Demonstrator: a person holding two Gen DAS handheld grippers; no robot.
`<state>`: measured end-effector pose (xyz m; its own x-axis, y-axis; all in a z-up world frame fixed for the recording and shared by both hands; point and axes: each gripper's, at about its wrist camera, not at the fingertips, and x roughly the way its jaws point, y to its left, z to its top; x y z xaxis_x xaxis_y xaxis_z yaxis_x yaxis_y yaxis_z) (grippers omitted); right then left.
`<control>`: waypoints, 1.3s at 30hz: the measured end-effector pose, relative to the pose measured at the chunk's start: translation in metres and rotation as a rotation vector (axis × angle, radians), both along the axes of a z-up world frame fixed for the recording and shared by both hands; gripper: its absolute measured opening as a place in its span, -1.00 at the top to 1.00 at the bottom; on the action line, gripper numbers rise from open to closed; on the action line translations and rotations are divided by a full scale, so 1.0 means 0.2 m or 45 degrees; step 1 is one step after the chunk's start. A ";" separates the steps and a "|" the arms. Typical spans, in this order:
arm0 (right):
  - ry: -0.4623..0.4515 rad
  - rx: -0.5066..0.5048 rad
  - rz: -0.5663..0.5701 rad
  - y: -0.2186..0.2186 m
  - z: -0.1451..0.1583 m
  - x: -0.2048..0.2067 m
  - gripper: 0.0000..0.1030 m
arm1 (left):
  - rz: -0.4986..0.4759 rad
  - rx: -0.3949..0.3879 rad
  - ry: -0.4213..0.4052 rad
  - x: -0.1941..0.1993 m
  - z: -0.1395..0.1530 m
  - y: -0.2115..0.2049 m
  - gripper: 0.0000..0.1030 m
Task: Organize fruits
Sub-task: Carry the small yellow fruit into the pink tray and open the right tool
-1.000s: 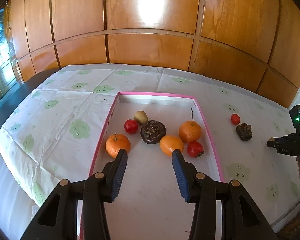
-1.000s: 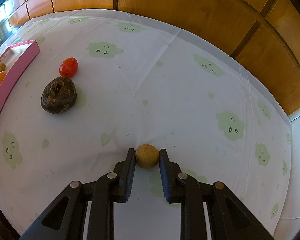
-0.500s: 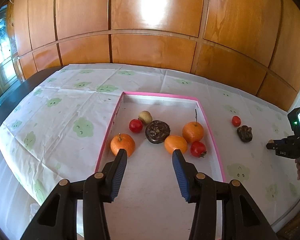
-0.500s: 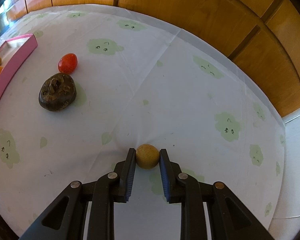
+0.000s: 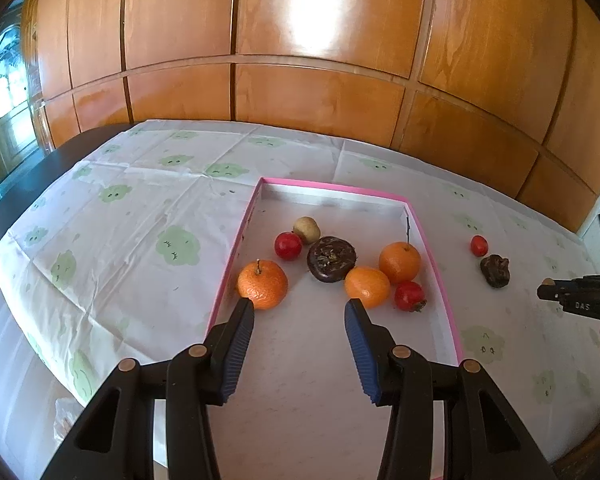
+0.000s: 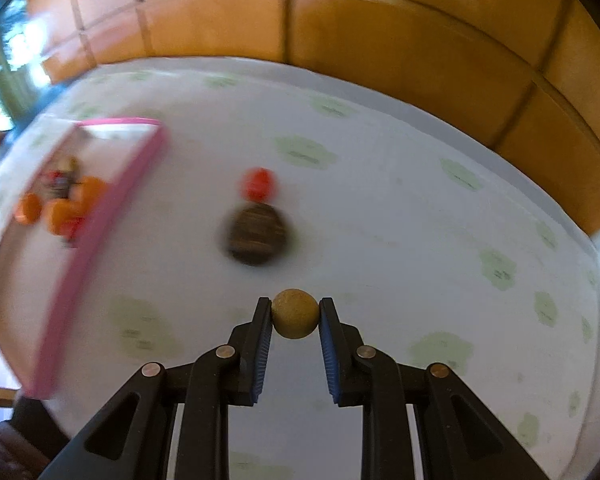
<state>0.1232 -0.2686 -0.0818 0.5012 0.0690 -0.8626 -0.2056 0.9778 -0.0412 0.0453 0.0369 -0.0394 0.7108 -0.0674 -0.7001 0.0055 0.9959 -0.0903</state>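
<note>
My right tool (image 6: 295,312) is clamped across the small round fruit (image 6: 294,313) (light, firm, roll-prone); left tool (image 5: 299,307) stands apart, empty.

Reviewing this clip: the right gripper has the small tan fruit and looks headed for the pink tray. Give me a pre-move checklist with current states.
1. Grip: right gripper pads press both sides of the small tan fruit. Ok.
2. Fruit seated deep: held at the fingertips only. Not ok.
3. Landing room: pink tray has bare floor on the near side of its fruit cluster. Ok.
4. Left gripper: open, empty, hovering over that bare floor. Not ok.
5. Path: dark brown fruit and red fruit lie on the cloth between gripper and tray. Cannot tell clearance; view blurred.
</note>
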 end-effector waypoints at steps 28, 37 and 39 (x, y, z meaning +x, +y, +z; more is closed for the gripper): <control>-0.005 0.015 0.399 0.92 -0.08 -0.04 0.52 | 0.090 -0.026 0.004 -0.01 -0.03 0.15 0.07; -0.066 0.108 0.371 0.87 0.00 -0.11 0.43 | 0.084 -0.015 -0.002 -0.01 -0.02 0.13 0.07; -0.074 0.128 0.359 0.86 0.01 -0.12 0.43 | 0.079 -0.012 -0.008 -0.02 -0.02 0.12 0.07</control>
